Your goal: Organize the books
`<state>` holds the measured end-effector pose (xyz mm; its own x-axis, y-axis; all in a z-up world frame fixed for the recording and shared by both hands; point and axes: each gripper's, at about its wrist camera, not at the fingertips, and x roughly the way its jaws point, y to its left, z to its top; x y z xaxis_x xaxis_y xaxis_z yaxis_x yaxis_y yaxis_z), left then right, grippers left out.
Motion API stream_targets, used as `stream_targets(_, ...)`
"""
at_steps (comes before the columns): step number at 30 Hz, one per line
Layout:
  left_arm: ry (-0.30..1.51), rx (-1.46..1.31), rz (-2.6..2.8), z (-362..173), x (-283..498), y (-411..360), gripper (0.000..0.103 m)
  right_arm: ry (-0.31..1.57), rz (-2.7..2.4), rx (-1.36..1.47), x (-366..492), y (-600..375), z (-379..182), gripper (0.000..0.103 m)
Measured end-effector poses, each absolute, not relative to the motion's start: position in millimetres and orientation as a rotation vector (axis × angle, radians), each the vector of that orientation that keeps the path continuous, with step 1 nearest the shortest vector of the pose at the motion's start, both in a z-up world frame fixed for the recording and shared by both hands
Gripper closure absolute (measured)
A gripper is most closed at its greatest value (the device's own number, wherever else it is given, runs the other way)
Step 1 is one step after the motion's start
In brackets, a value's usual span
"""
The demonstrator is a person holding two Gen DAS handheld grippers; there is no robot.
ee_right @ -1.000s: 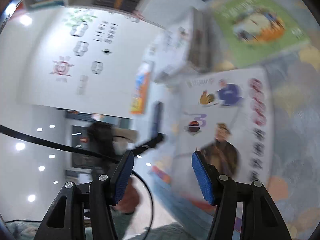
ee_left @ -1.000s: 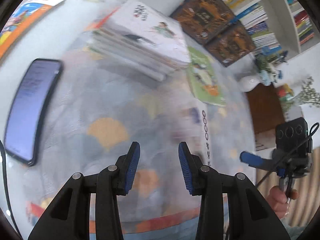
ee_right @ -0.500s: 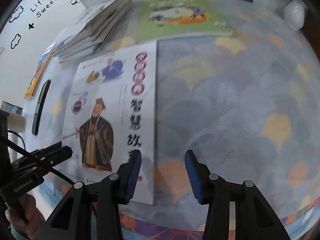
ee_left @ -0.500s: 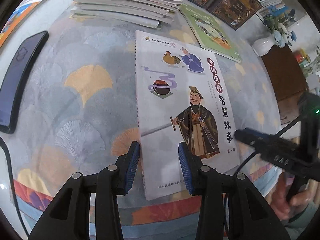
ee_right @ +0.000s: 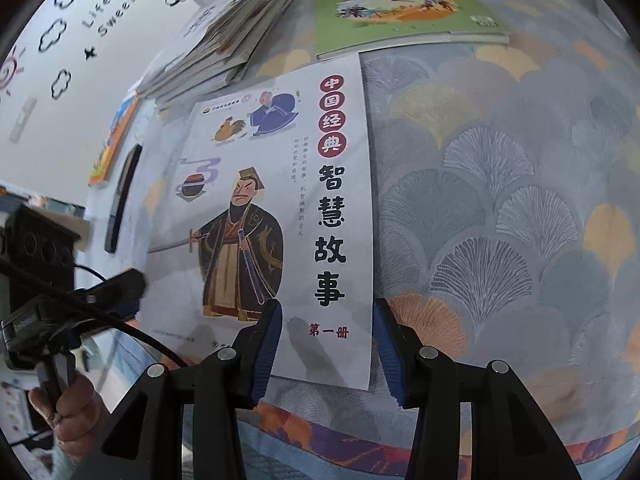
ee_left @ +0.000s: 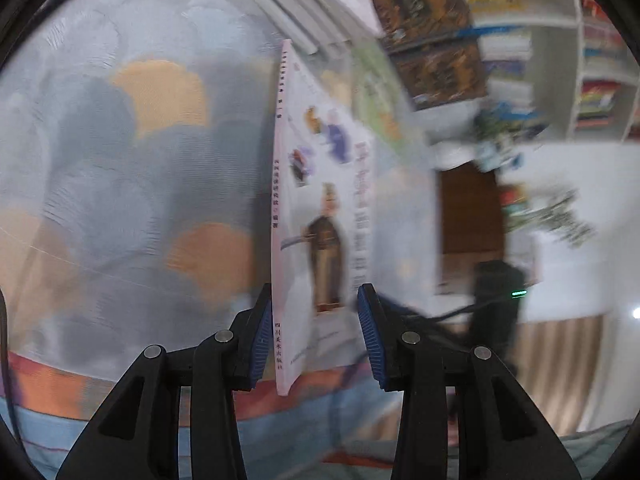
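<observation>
**Mia:** Where is the white storybook (ee_right: 280, 216)?

**Ben:** It lies flat on the counter (ee_right: 500, 208), on the fan-pattern cloth. Its top corner lies over the green book (ee_right: 400, 8), and the pile of books (ee_right: 224, 40) is close by.

**Mia:** What about the right gripper (ee_right: 326, 350)?

**Ben:** Its fingers are spread over the storybook's bottom right corner. They pinch nothing.

**Mia:** And the left gripper (ee_left: 314, 338)?

**Ben:** Its fingers are apart too. The storybook's left edge shows between them, but the pads don't squeeze it.
</observation>
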<state>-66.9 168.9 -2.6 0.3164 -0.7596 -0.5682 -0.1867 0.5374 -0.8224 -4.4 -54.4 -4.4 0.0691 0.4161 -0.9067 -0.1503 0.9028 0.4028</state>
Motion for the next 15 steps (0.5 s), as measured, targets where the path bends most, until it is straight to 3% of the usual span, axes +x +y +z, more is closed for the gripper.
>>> stream_targets(5, 1.265, -0.779, -0.392, 3, -64, 143, 0.068, 1.425, 0.41, 0.257, -11, -70, 1, 0.057)
stream_targets(8, 1.274, -0.651, -0.323, 5, -61, 125, 0.08, 1.417, 0.406, 0.235, -13, -67, 3, 0.057)
stream_targets(15, 1.22, -0.708, -0.359, 24, -54, 124, 0.082, 1.462, 0.424, 0.392, -6, -81, -1, 0.057)
